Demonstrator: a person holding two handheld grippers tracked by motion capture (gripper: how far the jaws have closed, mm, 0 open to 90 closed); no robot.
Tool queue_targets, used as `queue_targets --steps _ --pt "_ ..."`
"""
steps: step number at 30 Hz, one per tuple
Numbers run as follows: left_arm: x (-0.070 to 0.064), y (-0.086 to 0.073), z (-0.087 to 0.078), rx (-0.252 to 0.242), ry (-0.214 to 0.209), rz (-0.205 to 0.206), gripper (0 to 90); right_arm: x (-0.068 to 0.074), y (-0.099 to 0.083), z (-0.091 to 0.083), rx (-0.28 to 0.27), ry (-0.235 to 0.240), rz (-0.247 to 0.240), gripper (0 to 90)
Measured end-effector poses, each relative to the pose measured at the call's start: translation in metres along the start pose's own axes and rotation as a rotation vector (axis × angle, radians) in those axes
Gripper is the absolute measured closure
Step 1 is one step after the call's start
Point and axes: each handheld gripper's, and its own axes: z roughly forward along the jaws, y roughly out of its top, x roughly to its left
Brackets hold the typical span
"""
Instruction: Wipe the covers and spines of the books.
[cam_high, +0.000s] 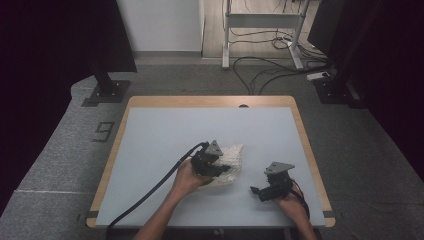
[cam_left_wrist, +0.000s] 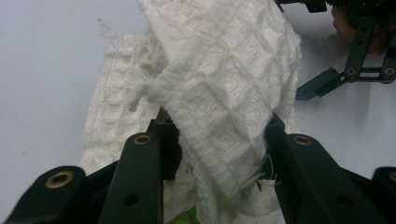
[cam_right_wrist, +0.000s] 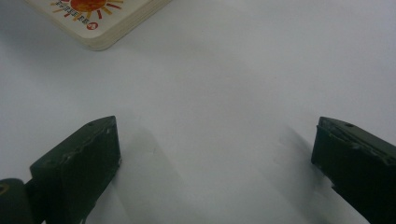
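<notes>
High view: a white waffle-weave cloth lay bunched near the middle of the grey table, a little toward the person's side. The left gripper was set into the cloth's near edge, its cable trailing off toward the table's near left corner. The right gripper sat apart to the right, near the table top, with bare surface between it and the cloth. Left gripper view: the cloth rose in a thick fold between the jaws, which were pinched on it, fabric pressing against both inner faces; the rest spread in a rumpled heap on the table beyond. A scrap of something green showed under the cloth at the bottom edge, too little to identify. The right gripper appeared at upper right, jaws parted. Right gripper view: the right gripper was spread wide with nothing between its jaws, just above bare table. The corner of a card or thin book with an orange sun print lay beyond, at upper left. Judgement: the cloth was gripped on one side but remained crumpled; any spreading or folding looked barely begun, and the right gripper had yet to take a second hold.
</notes>
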Motion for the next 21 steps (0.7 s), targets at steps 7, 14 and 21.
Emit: queue_targets --steps 7,14,21 --pt "0.009 -0.004 -0.009 0.020 0.042 -0.004 62.4 0.000 0.000 0.000 -0.002 -0.001 -0.001 0.8" --pt "0.023 -0.014 -0.020 0.025 0.078 -0.037 62.2 0.001 0.000 0.000 -0.001 0.000 0.002 0.8" --pt "0.036 -0.024 -0.035 0.034 0.123 -0.066 61.8 0.000 0.000 0.000 0.000 0.000 0.000 0.8"
